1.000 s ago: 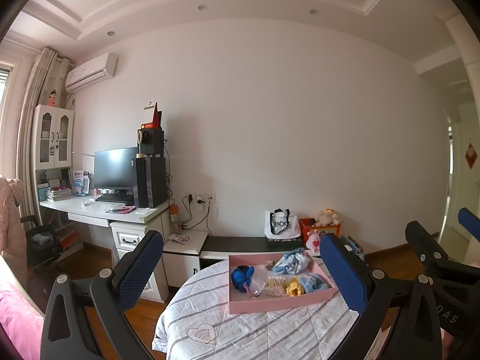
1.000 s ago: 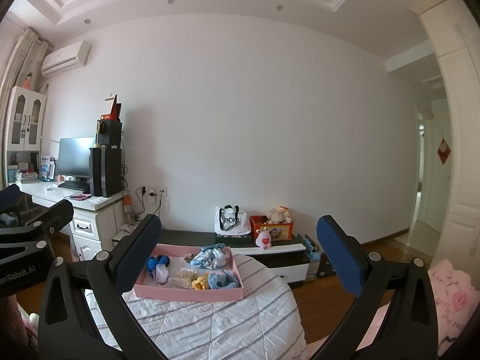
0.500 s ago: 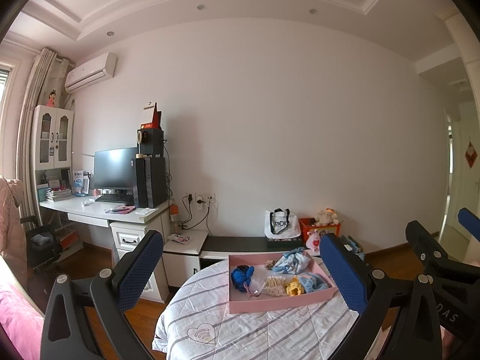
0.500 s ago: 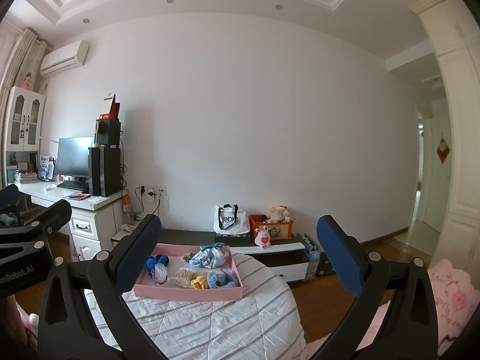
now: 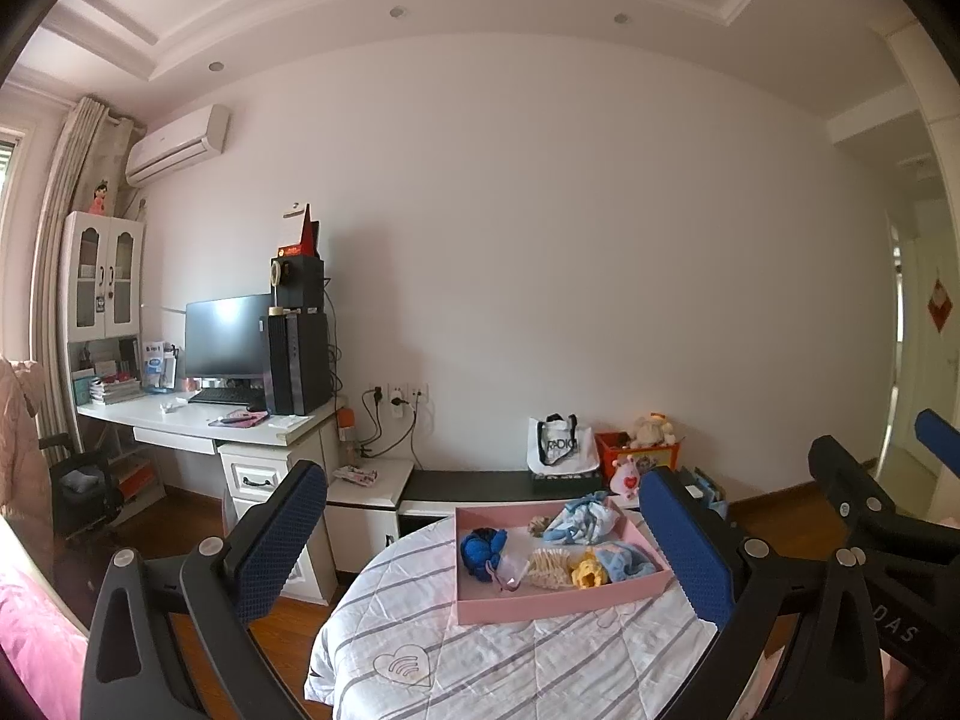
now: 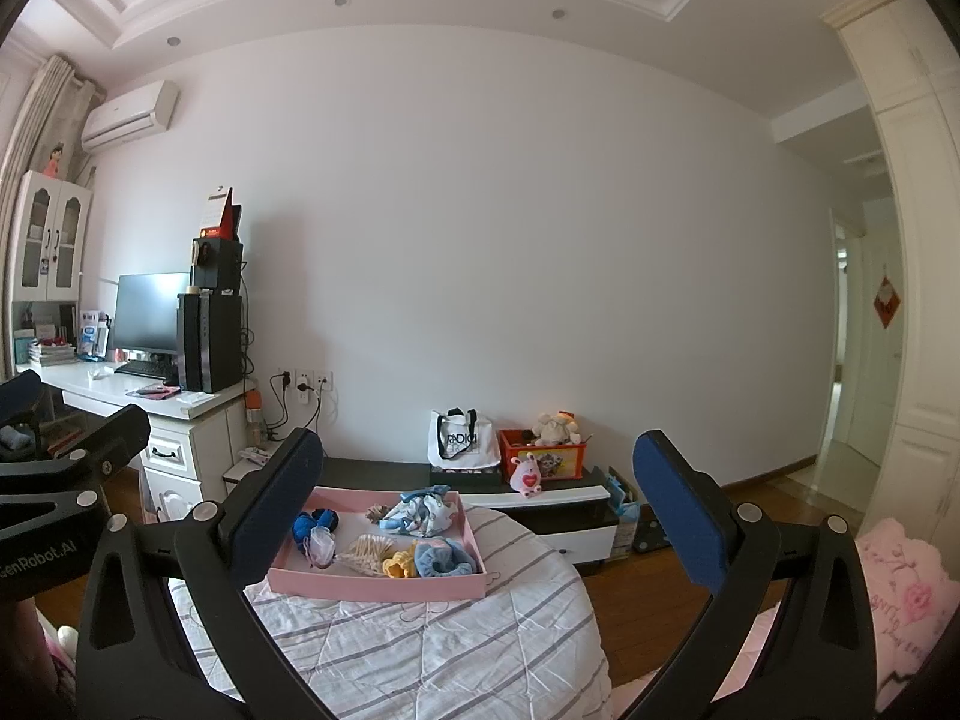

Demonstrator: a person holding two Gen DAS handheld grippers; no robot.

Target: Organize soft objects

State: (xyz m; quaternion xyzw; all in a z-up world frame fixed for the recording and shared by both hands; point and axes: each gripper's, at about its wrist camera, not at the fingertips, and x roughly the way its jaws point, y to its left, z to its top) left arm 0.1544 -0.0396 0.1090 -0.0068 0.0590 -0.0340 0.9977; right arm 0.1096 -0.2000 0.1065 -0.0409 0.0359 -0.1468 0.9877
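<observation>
The quilt covers a round counter, and on it sits the pink tray with the soft things piled inside: blue cloth, blue yarn, yellow knit. Both tools hang well back from it, the left tool and right tool each spread wide and empty. Best to approach low, one item at a time, pinching a fold rather than the heap. Readable writing: "RADIO", probably, on the bag; "GenRobot.AI" on the left tool's body.
</observation>
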